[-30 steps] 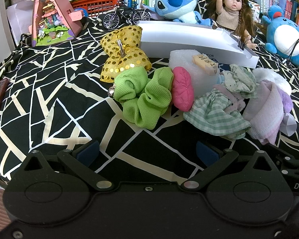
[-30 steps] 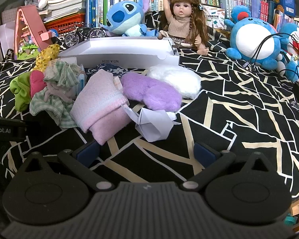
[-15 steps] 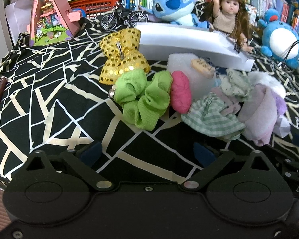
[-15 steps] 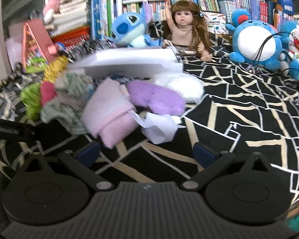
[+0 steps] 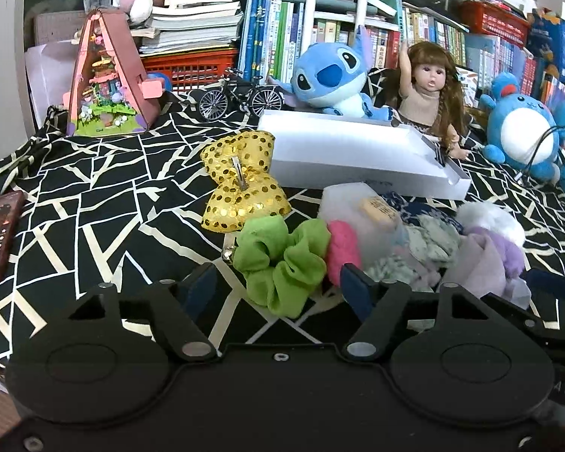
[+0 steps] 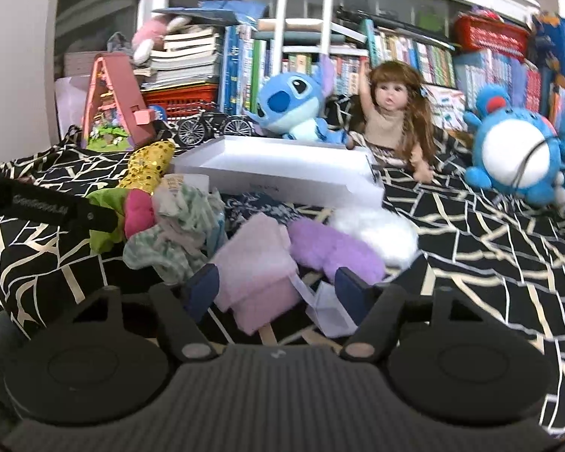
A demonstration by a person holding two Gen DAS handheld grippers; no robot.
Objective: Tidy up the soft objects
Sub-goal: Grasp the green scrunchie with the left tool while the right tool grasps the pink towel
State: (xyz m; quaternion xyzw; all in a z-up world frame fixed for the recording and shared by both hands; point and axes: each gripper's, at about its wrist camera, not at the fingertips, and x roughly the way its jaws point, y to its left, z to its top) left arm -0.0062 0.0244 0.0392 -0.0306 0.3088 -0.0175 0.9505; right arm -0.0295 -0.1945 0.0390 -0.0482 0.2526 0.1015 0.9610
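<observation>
My left tool (image 5: pixel 278 290) stood open, its fingers either side of the green scrunchie (image 5: pixel 282 260) without pinching it; the near end of the scrunchie lay between the blue pads. A pink scrunchie (image 5: pixel 342 250) touched its right side, and the gold sequin bow (image 5: pixel 241 188) lay just behind it on the black patterned cloth (image 5: pixel 94 196). My right tool (image 6: pixel 277 288) was open too, gripping nothing, with the folded pink cloth (image 6: pixel 260 275) and a crumpled white paper (image 6: pixel 327 312) between its fingers. The purple fluffy piece (image 6: pixel 335 248) and white fluffy piece (image 6: pixel 373 229) lay just beyond, touching each other. The white tray (image 6: pixel 282 173) sat behind the pile, in front of the blue plush (image 6: pixel 293 105) and doll (image 6: pixel 391 120).
</observation>
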